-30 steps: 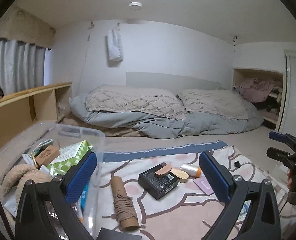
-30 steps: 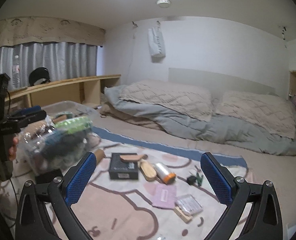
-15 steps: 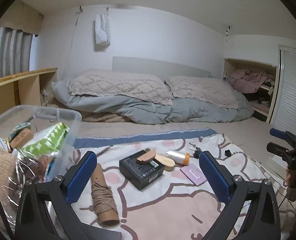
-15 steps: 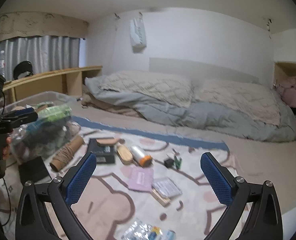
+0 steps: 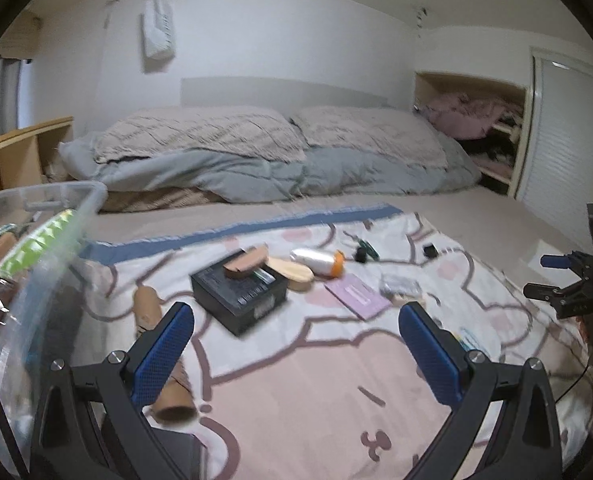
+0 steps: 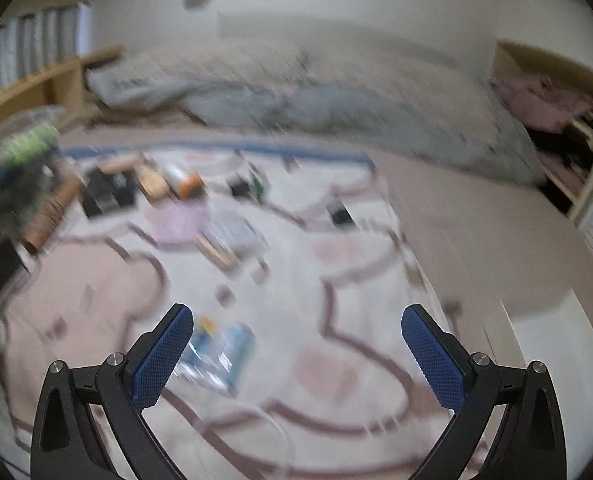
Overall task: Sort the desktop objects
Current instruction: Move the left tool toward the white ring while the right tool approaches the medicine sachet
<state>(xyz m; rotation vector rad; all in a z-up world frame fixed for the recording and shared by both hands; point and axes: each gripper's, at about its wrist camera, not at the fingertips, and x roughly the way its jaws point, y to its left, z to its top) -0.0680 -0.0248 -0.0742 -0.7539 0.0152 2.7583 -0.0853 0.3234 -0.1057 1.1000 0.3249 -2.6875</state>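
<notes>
Bed w/ cartoon blanket (image 5: 296,380); clear bin (image 5: 48,216) at left edge; black box (image 5: 238,292) mid-blanket, cardboard tube (image 5: 148,308) just left of it; left gripper (image 5: 296,350) & right gripper (image 6: 296,350) both wide apart, empty.

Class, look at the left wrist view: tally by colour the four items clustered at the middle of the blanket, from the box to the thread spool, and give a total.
Black: 1, box
Brown: 1, block on the box
Light wood: 1, oval piece
White with orange end: 1, thread spool
Total: 4
</notes>
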